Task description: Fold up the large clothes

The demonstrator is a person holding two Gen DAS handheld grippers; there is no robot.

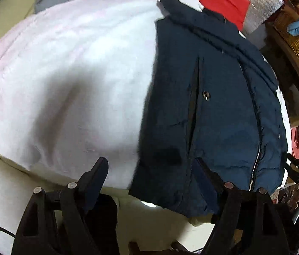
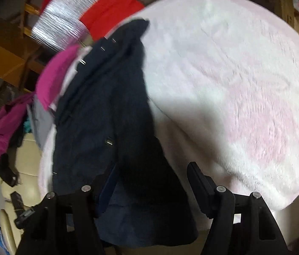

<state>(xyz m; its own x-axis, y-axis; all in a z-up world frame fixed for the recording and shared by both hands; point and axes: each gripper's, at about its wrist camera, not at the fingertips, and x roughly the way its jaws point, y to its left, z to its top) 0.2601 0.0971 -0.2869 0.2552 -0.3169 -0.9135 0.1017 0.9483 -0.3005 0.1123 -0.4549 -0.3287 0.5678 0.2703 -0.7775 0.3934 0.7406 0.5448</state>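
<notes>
Resting — navy jacket [image 1: 213,110] on blanket [image 1: 75,74]

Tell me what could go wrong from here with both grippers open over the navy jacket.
1. The navy jacket lies on a soft white fleece blanket; a deep pinch by the left gripper may catch the blanket too.
2. The jacket's near hem hangs over the blanket's edge by the right gripper, so a pull could slide it off.
3. Both views are motion-blurred, so aim is uncertain.
</notes>
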